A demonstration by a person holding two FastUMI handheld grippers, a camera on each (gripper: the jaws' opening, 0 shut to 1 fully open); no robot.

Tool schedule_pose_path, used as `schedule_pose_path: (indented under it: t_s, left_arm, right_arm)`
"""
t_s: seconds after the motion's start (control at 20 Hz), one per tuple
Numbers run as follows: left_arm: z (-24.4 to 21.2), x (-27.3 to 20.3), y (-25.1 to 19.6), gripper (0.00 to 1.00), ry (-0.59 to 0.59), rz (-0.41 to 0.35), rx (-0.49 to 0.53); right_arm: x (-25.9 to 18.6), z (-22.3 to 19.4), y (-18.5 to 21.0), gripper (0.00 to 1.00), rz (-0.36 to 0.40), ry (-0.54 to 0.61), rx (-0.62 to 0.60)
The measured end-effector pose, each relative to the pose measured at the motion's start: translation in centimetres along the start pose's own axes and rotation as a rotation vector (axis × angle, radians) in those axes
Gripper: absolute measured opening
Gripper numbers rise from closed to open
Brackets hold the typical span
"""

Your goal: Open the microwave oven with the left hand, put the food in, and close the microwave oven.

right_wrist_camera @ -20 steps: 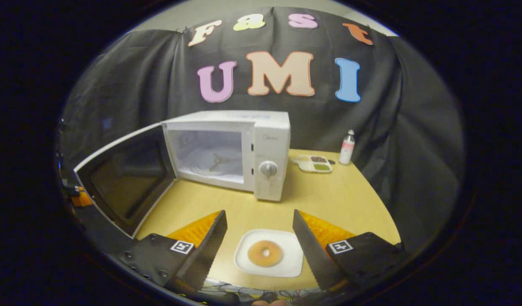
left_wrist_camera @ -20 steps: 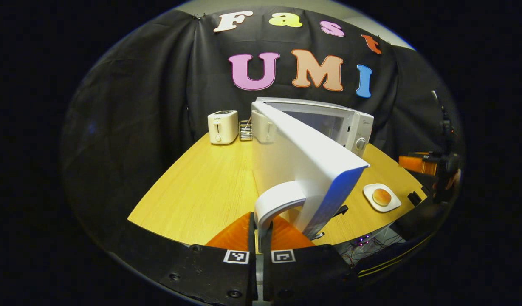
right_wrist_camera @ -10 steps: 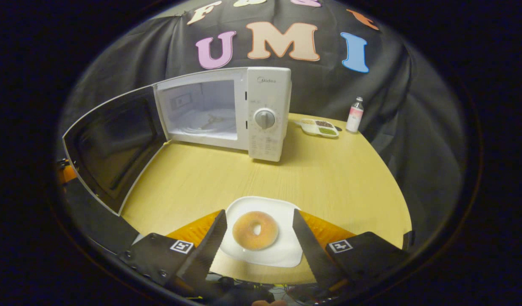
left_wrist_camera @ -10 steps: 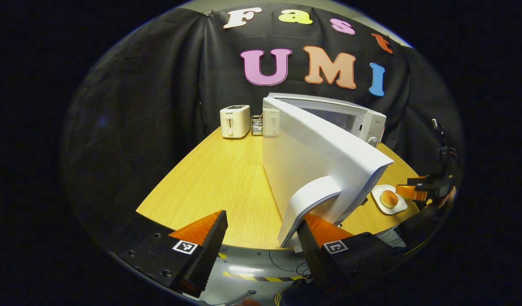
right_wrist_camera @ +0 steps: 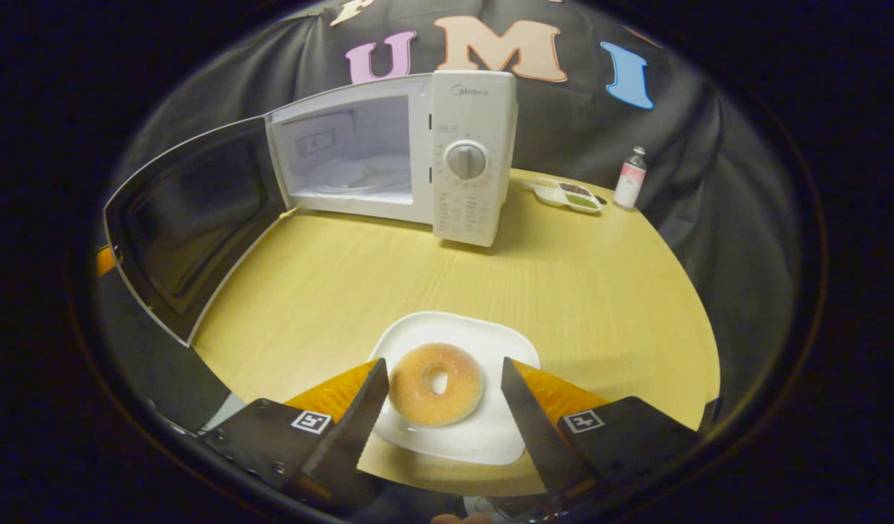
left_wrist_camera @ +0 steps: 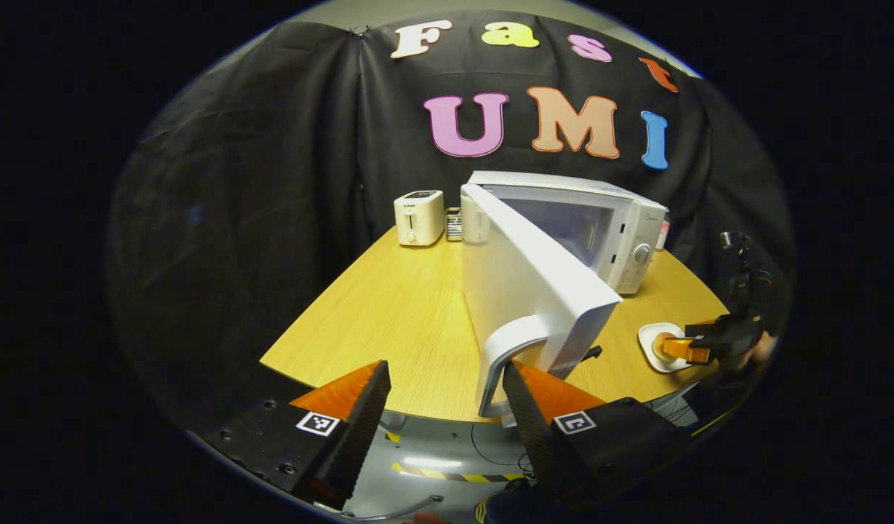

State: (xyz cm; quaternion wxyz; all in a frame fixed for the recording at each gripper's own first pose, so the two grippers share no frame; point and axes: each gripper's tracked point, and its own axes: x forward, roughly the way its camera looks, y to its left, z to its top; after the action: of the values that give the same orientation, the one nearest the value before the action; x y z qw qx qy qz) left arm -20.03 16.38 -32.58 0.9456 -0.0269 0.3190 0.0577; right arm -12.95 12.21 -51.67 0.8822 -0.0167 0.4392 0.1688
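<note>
Between the spread right gripper (right_wrist_camera: 441, 397) fingers, the doughnut (right_wrist_camera: 436, 383) on its plate (right_wrist_camera: 483, 437).

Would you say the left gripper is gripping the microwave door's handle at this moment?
No, in the left gripper view the left gripper is open, with the door handle just ahead of its right finger and not pinched.

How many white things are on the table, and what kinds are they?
Microwave: 1
Toaster: 1
Plate (with the donut on it): 1
Small divided dish: 1
Total: 4 white things.
</note>
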Motion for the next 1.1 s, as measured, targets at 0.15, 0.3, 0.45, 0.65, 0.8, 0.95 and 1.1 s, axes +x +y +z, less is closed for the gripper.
schedule_pose_path:
  t_s: [0.15, 0.3, 0.45, 0.65, 0.8, 0.95, 1.1]
  left_arm:
    - [1.9, -2.1, 1.2, 0.91, -0.046, 0.07, -0.016]
    - [6.2, -4.2, 0.9, 0.91, -0.151, 0.091, -0.117]
    - [10.1, -5.5, 0.7, 0.9, -0.243, 0.11, -0.203]
    - [13.9, -6.7, 0.3, 0.92, -0.32, 0.145, -0.234]
    - [18.0, -8.5, 1.1, 0.91, -0.444, 0.211, -0.19]
    - [20.6, -7.6, -0.6, 0.95, -0.51, 0.167, -0.189]
    - [21.5, -5.6, -0.4, 0.96, -0.522, 0.129, -0.206]
  right_arm:
    - [0.6, -0.7, 0.3, 0.99, 0.016, 0.021, -0.001]
    - [1.1, -1.5, 0.5, 0.99, 0.027, 0.046, -0.012]
    - [1.4, -2.1, 0.5, 0.99, 0.038, 0.062, -0.019]
    - [1.9, -2.4, 0.7, 0.97, 0.065, 0.048, -0.008]
    - [1.9, -2.4, 0.7, 0.8, 0.054, 0.039, 0.01]
    - [2.0, -2.2, 0.6, 0.68, 0.032, 0.036, 0.06]
    - [1.9, -1.6, 0.6, 0.68, 0.019, 0.033, 0.134]
